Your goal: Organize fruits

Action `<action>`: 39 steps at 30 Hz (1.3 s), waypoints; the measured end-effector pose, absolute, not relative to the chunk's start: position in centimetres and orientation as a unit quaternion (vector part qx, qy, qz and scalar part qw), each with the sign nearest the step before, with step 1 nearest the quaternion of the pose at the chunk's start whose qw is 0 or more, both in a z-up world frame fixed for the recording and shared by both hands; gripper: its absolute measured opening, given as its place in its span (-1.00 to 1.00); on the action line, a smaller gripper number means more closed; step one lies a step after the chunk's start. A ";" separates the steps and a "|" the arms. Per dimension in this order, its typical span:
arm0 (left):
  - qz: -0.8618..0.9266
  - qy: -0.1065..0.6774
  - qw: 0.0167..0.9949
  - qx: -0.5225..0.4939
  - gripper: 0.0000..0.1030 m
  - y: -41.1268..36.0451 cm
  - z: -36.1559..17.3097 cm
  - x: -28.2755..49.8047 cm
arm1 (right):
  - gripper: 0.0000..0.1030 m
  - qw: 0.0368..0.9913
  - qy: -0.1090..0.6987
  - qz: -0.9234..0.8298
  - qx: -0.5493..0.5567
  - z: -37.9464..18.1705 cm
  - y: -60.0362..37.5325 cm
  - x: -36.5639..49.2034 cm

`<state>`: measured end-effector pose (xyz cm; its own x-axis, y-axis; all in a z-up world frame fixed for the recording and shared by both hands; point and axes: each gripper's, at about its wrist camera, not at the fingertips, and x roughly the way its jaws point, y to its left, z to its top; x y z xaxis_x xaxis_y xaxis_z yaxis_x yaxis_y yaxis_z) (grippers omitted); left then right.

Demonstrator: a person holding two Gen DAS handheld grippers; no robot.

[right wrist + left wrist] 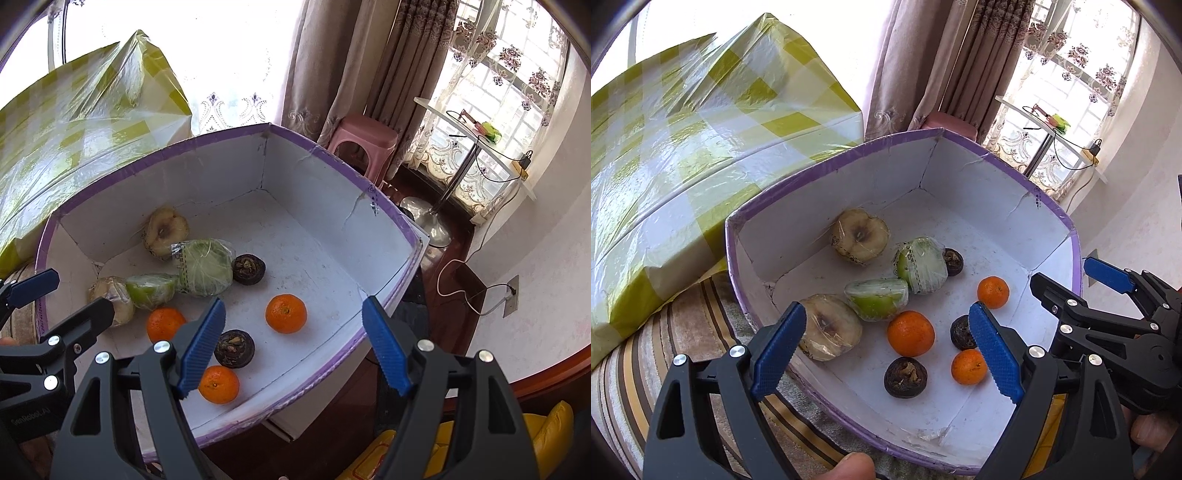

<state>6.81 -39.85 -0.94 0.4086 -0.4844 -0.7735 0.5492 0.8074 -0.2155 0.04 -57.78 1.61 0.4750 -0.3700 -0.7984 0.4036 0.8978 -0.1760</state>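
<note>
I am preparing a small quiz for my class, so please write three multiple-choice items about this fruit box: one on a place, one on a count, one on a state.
1. Where do the fruits lie?
A. Inside the white box with the purple rim
B. On the pink stool
C. On the checked bag

2. How many oranges are in the box?
A. One
B. Three
C. Five

3. How is the left gripper?
A. Shut on an orange
B. Shut on a green apple half
C. Open, holding nothing

Key: 1 A, since every fruit rests on the floor of the box. 2 B, as the oranges number three: one large, one near the front, one further back. 3 C, because the left gripper stands with its blue pads wide apart above the box and nothing pressed between them.
</note>
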 end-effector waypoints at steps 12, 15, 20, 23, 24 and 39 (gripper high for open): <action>-0.307 0.448 0.839 0.038 0.69 -39.9 -1.0 6.8 | 0.49 0.858 0.461 -0.225 0.017 1.4 -57.7 0.1; -0.307 0.448 0.839 0.039 0.69 -39.9 -1.0 6.8 | 0.49 0.858 0.462 -0.225 0.017 1.4 -57.7 0.1; -0.307 0.448 0.839 0.039 0.69 -39.9 -1.0 6.8 | 0.49 0.858 0.462 -0.226 0.018 1.2 -57.7 0.0; -0.307 0.448 0.839 0.039 0.69 -39.9 -1.0 6.8 | 0.49 0.857 0.462 -0.226 0.018 1.2 -57.7 0.0; -0.307 0.448 0.839 0.039 0.69 -39.9 -1.0 6.8 | 0.49 0.858 0.462 -0.226 0.018 1.2 -57.7 0.0; -0.307 0.448 0.839 0.039 0.69 -39.9 -1.0 6.8 | 0.49 0.857 0.462 -0.226 0.018 1.2 -57.8 0.0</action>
<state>6.79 -39.89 -1.02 0.4106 -0.4805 -0.7750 0.5499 0.8084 -0.2099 0.01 -57.76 1.20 0.4705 -0.3709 -0.8007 0.4036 0.8974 -0.1785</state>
